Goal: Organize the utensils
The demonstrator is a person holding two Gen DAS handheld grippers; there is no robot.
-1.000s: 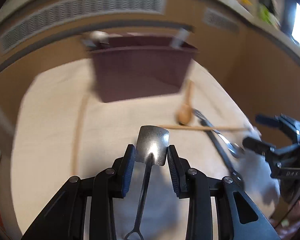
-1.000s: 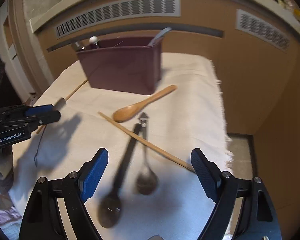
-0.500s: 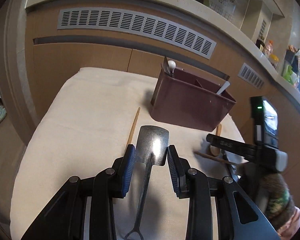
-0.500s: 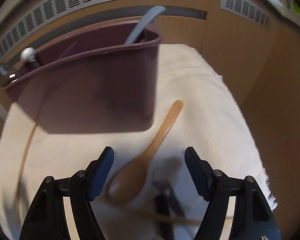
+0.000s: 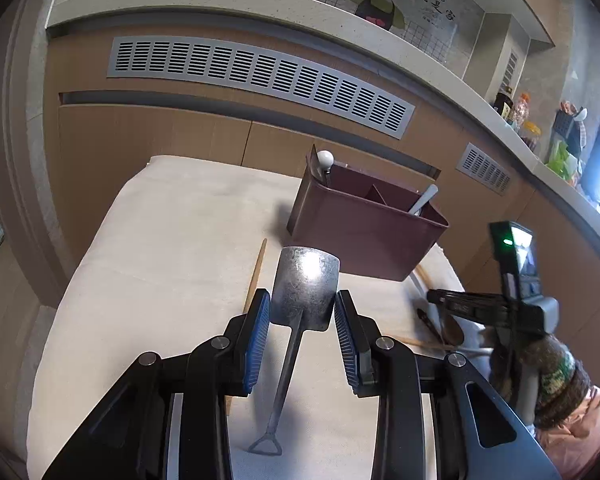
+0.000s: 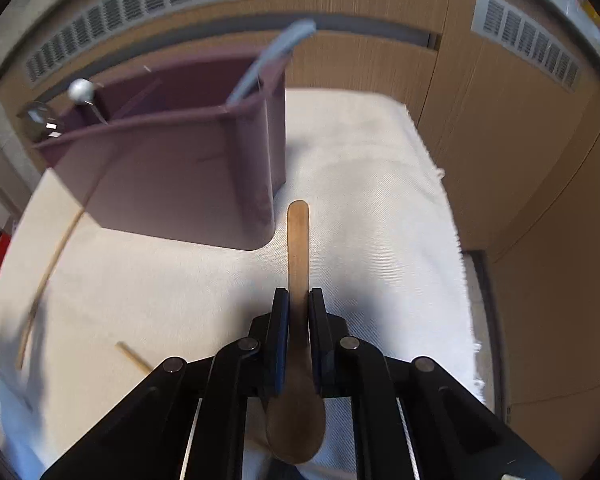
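My left gripper point(image 5: 302, 316) is shut on a metal spatula point(image 5: 305, 285) by its blade; the handle hangs down toward me over the cloth. The maroon utensil bin point(image 5: 364, 236) stands ahead and to the right, with a few utensils in its compartments. My right gripper point(image 6: 299, 312) is shut on the wooden spoon point(image 6: 298, 256) at its neck; the handle points toward the bin's point(image 6: 172, 176) right corner and the bowl lies back between the fingers. The right gripper also shows in the left wrist view point(image 5: 464, 308), low over the cloth.
A white cloth point(image 5: 172, 248) covers the table. A chopstick point(image 5: 255, 272) lies left of the bin; another chopstick point(image 6: 134, 357) lies near the right gripper. A dark utensil point(image 5: 428, 320) lies by the right gripper. Wooden cabinets with vents stand behind. The cloth's right edge point(image 6: 456, 240) drops off.
My right gripper moved forward over the wooden spoon and closed on it. My left gripper kept hold of the spatula and swung to the left, then held almost still.
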